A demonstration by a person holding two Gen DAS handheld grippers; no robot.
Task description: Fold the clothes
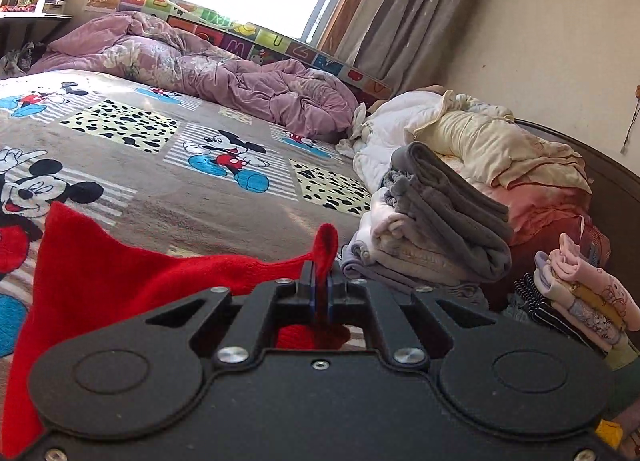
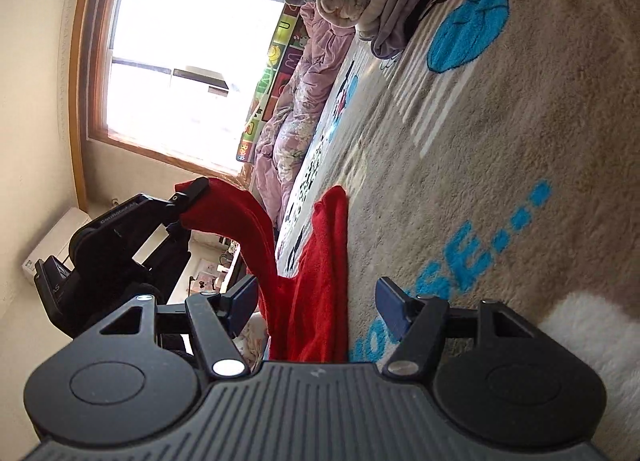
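A red fleece garment [image 1: 120, 277] lies on the Mickey Mouse blanket [image 1: 168, 189] of the bed. My left gripper [image 1: 322, 281] is shut on a corner of it, which pokes up between the fingers. In the right wrist view, which is rolled sideways, the left gripper [image 2: 188, 197] lifts the red garment [image 2: 320, 273] off the blanket. My right gripper [image 2: 316, 301] is open, its fingers on either side of the garment's hanging edge without closing on it.
A stack of folded grey and cream clothes [image 1: 432, 229] sits to the right on the bed, with a smaller folded pile [image 1: 584, 301] beyond it. A crumpled purple quilt [image 1: 208, 65] and cream bedding [image 1: 480, 137] lie at the back by the window.
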